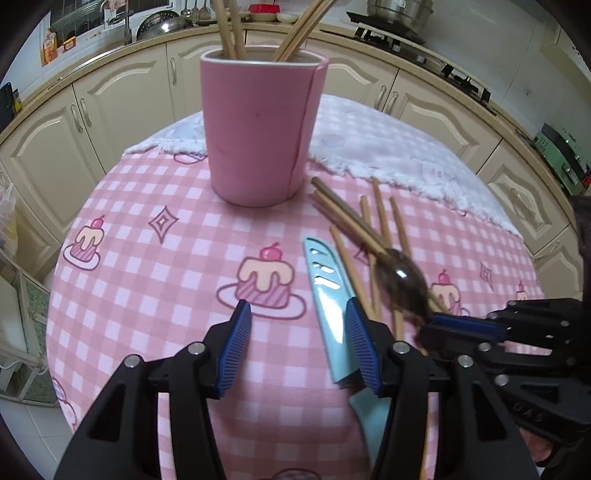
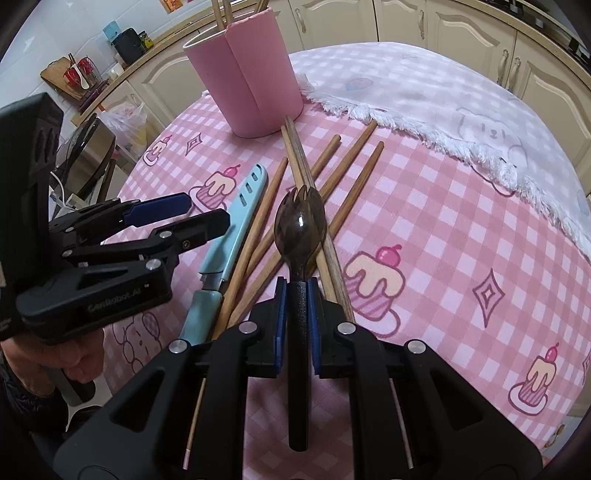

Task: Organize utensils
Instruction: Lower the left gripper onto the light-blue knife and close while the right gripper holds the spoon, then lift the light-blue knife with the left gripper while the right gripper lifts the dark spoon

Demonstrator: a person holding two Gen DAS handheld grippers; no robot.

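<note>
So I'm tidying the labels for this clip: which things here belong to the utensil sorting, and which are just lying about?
Belong to the job:
- pink holder, chopsticks already in it
- dark spork, gripped by the right gripper
- loose chopsticks on the table
- blue sheathed knife
- left gripper, fingers apart, nothing held

Just lying about:
- white fringed towel
- checked tablecloth
- kitchen cabinets

pink holder (image 1: pixel 258 129) upright, loose utensils lying beside it

the pink holder stands on the checked tablecloth with wooden chopsticks (image 1: pixel 229 26) leaning out of its top. just beside its base several more wooden chopsticks (image 2: pixel 351 162) lie fanned and crossed on the cloth. a light blue sheathed knife (image 2: pixel 236 218) lies flat next to them, slotted tip toward the holder. a dark glossy spork (image 2: pixel 300 225) is raised above the chopsticks, tines toward the holder, its black handle pinched.
</note>
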